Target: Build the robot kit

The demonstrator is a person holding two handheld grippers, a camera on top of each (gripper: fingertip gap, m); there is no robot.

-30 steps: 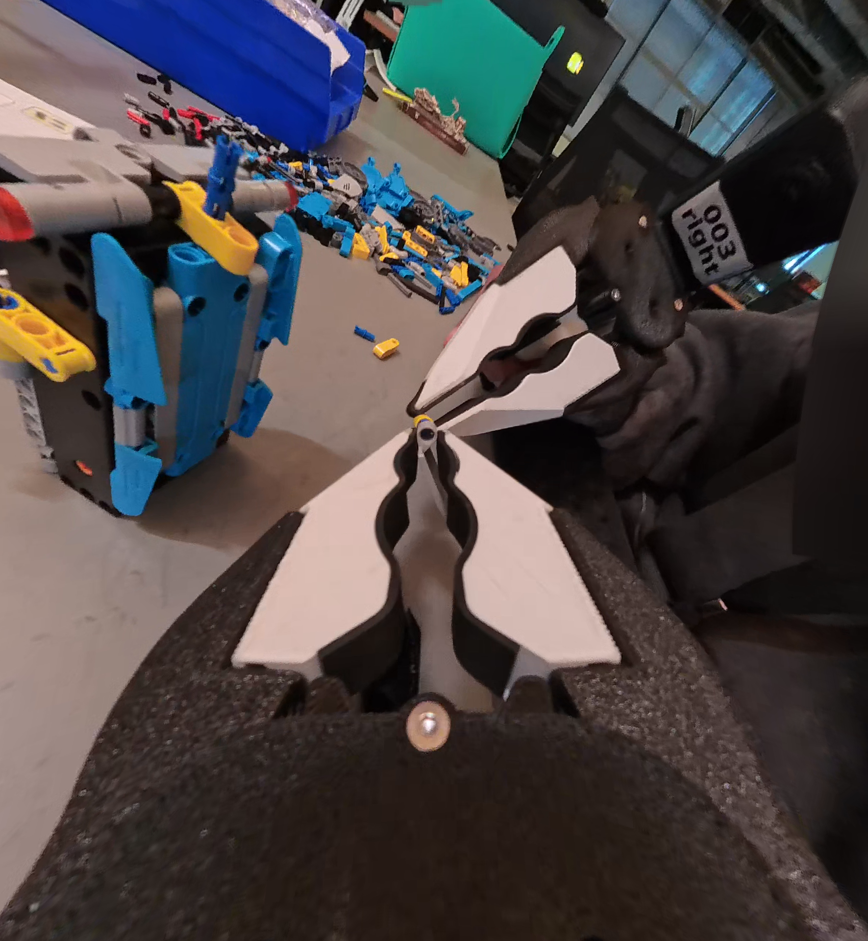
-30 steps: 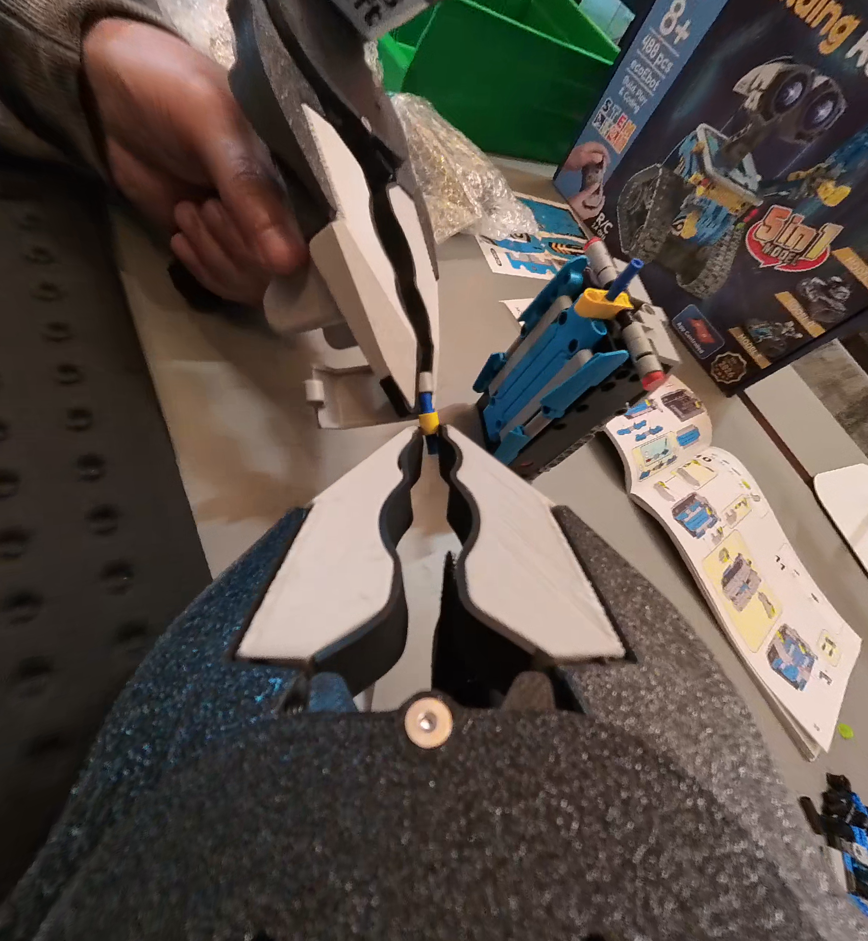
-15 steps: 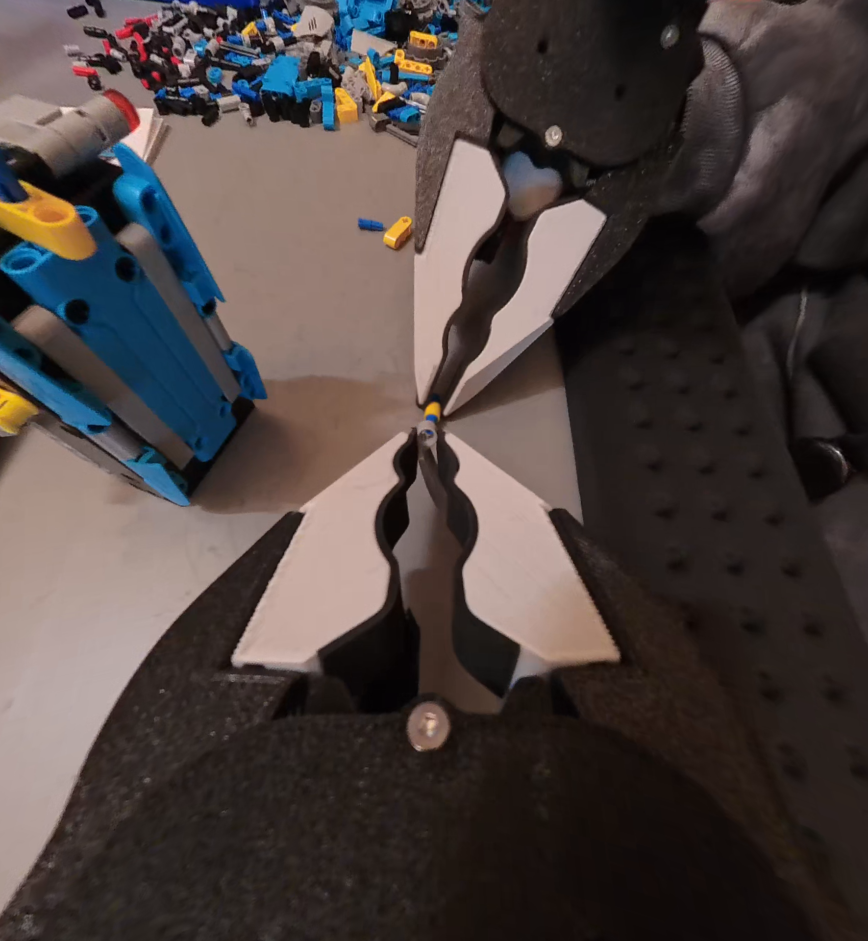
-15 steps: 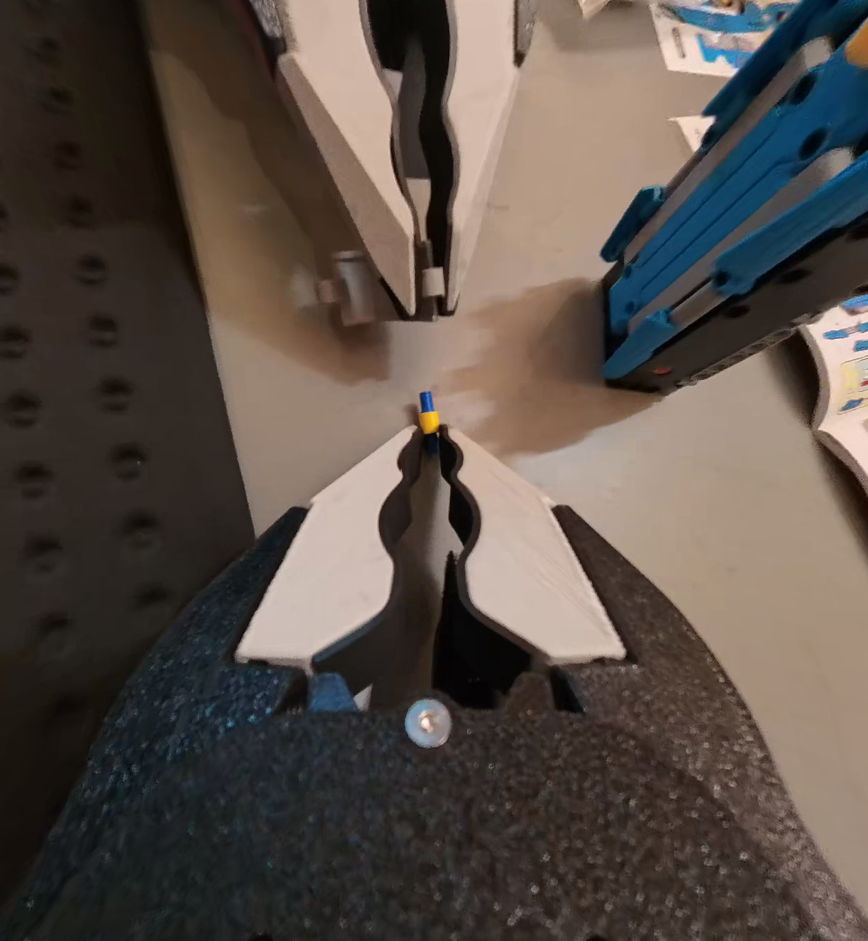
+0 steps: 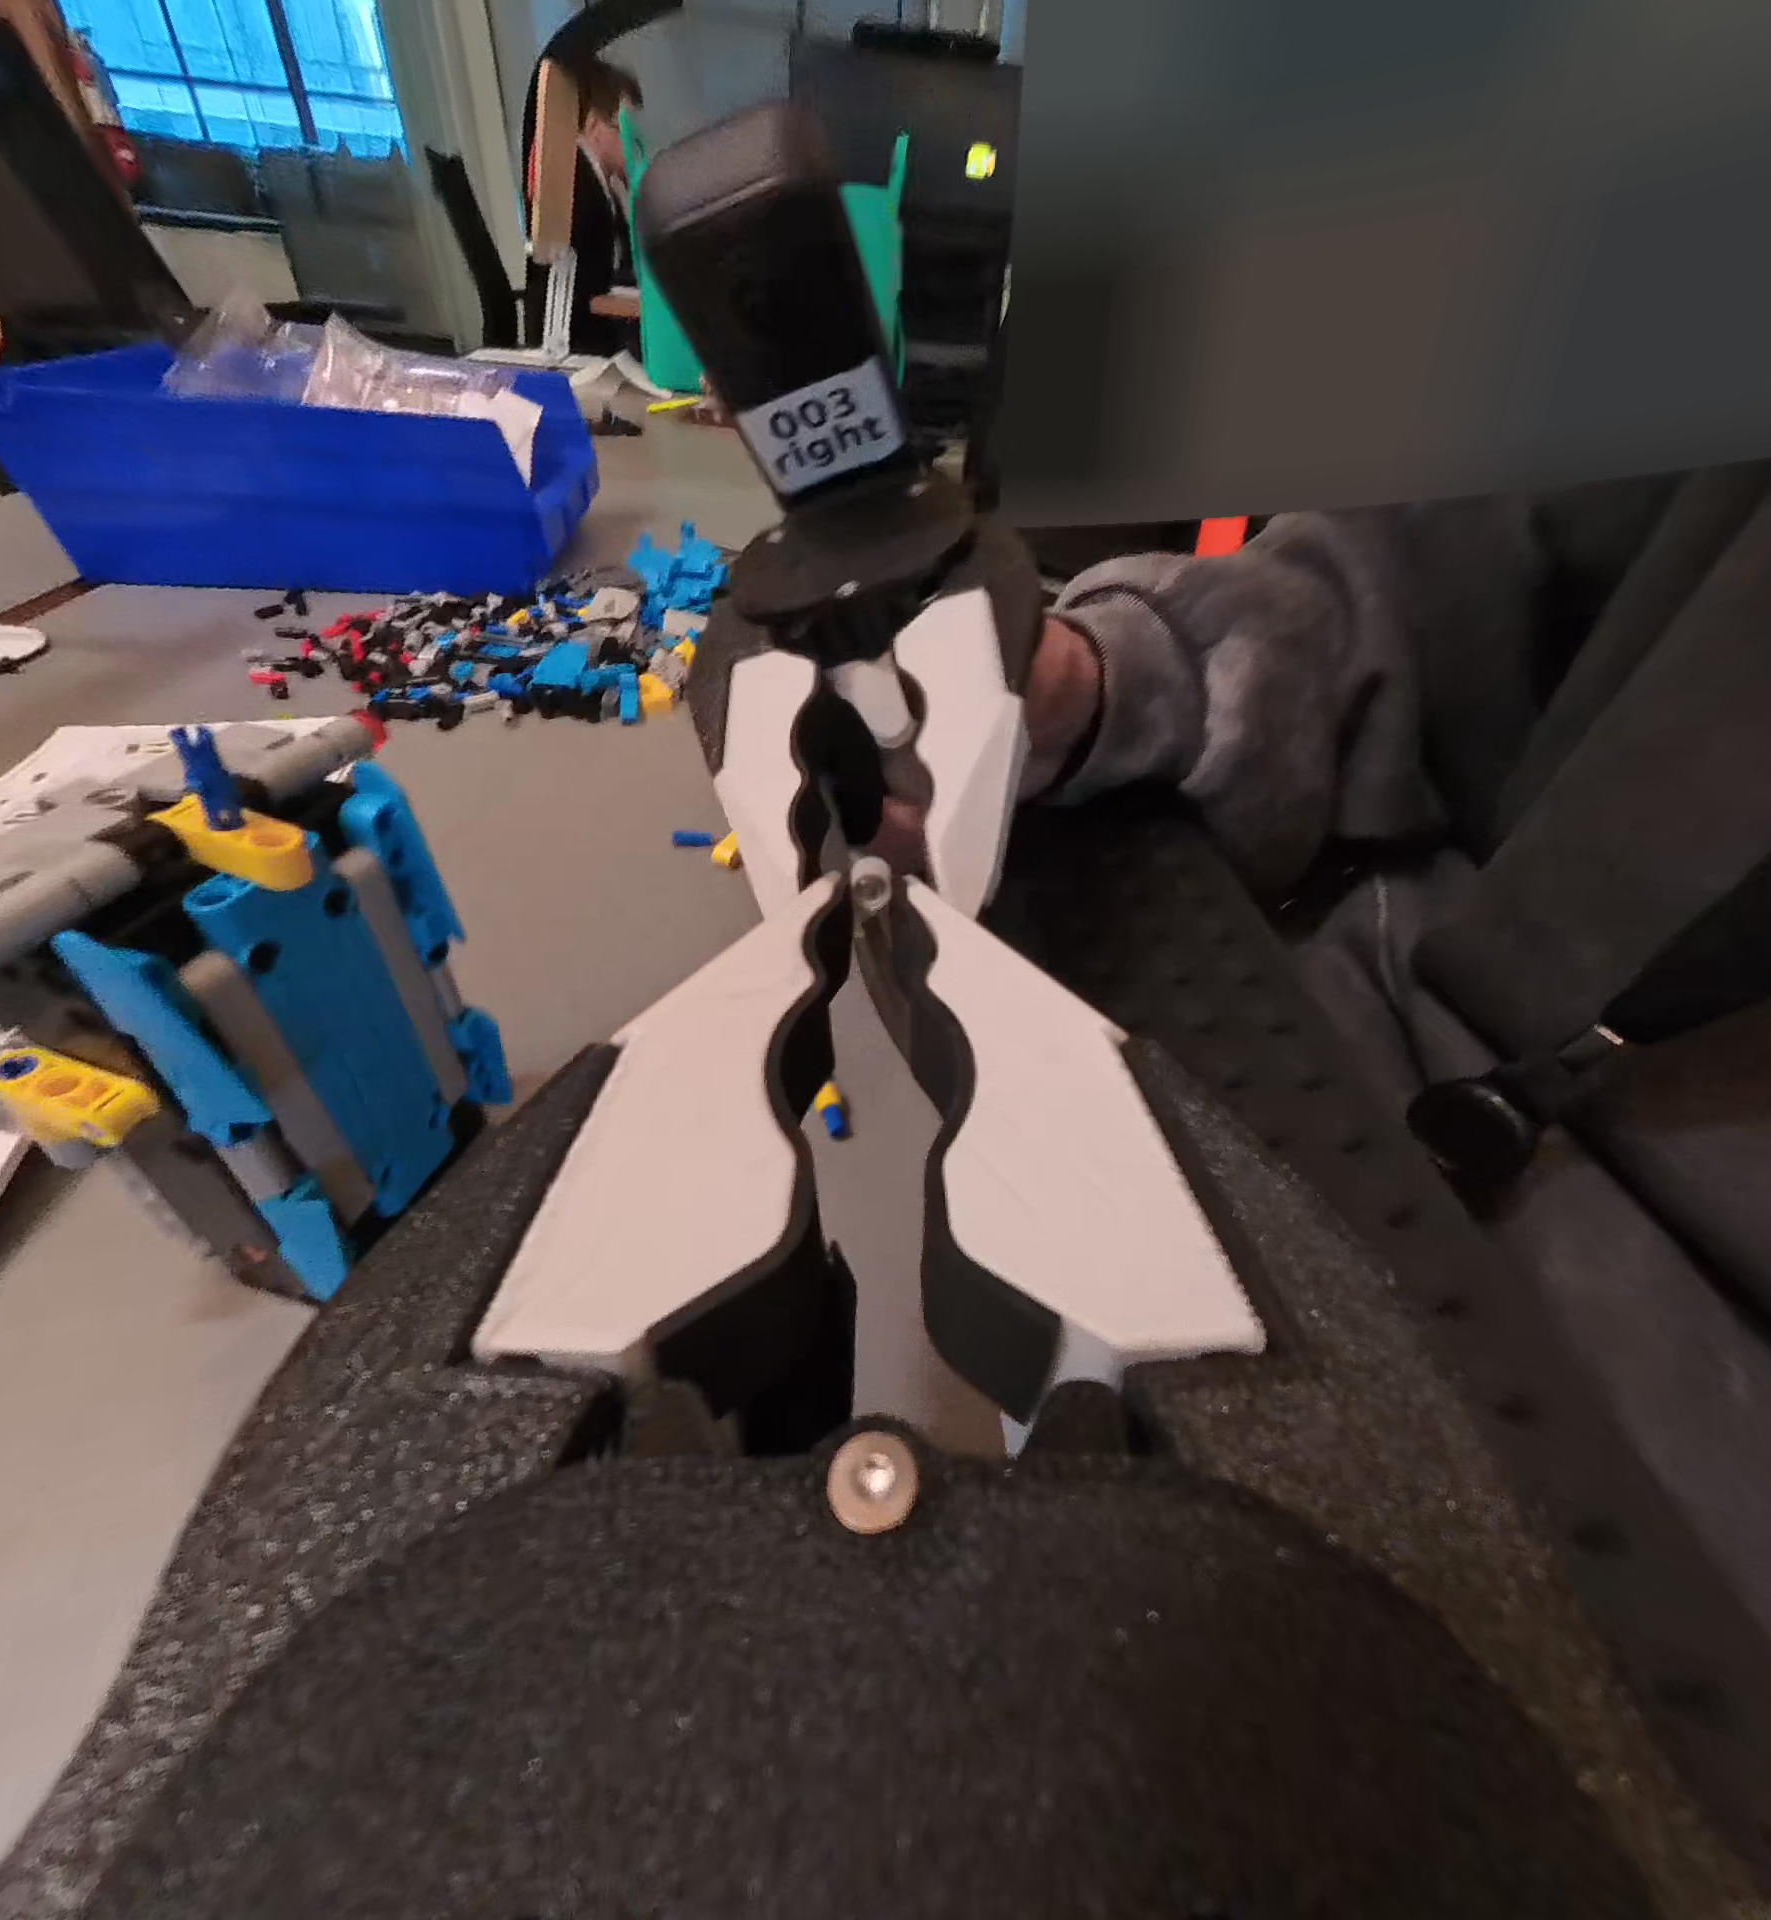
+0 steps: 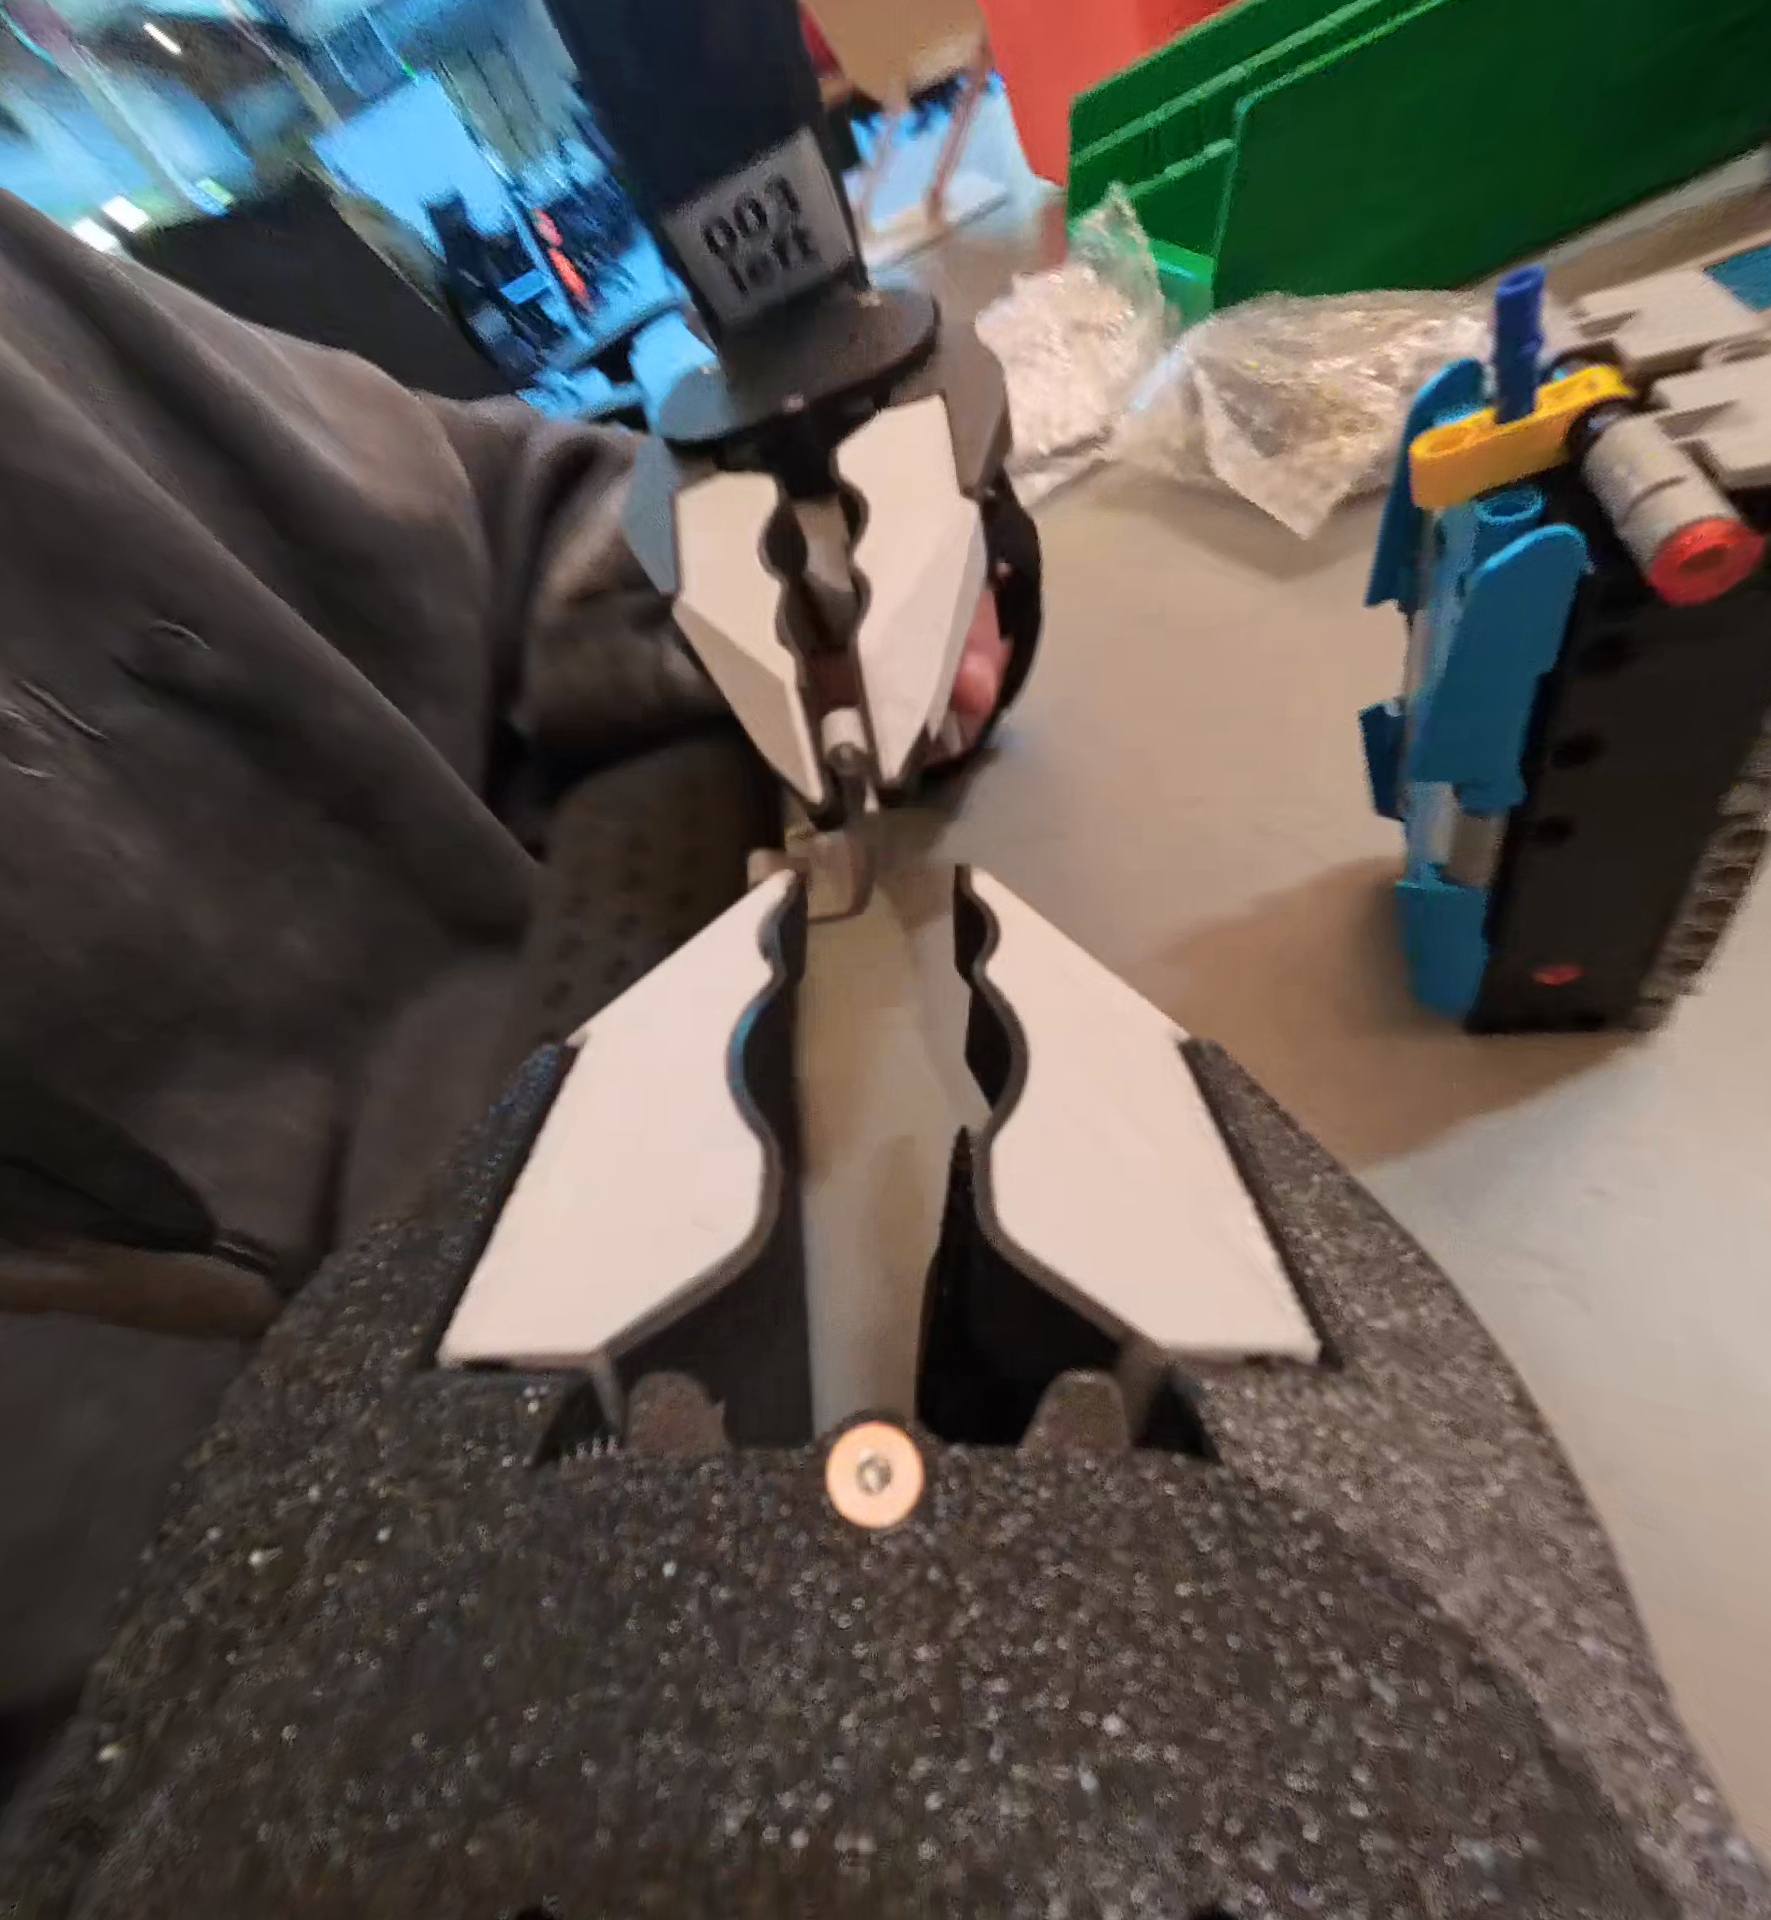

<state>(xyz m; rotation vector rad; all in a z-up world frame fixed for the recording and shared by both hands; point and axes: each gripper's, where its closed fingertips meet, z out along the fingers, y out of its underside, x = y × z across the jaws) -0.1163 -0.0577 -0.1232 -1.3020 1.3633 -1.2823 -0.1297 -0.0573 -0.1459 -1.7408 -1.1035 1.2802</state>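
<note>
Two claws met tip to tip over the grey table.

The left claw (image 5: 873, 885) was almost closed and pinched a small grey piece (image 6: 831, 868) at its very tips. The right claw (image 6: 878, 876) was open and held nothing, and the grey piece sat just by its left fingertip. A bit that small, held only at the tips, looked easy to drop, so a firm, steady pinch and slow hands would suit it best. Below the left claw a tiny yellow-and-blue pin (image 5: 831, 1107) lay loose on the table (image 5: 569, 831). A blue and grey toy build (image 6: 1546, 727) stood near, off to one side and apart from both claws. Farther back were a pile of loose pieces (image 5: 507, 665), a blue bin (image 5: 268, 488) and some crinkly plastic bags (image 6: 1276, 416).
</note>
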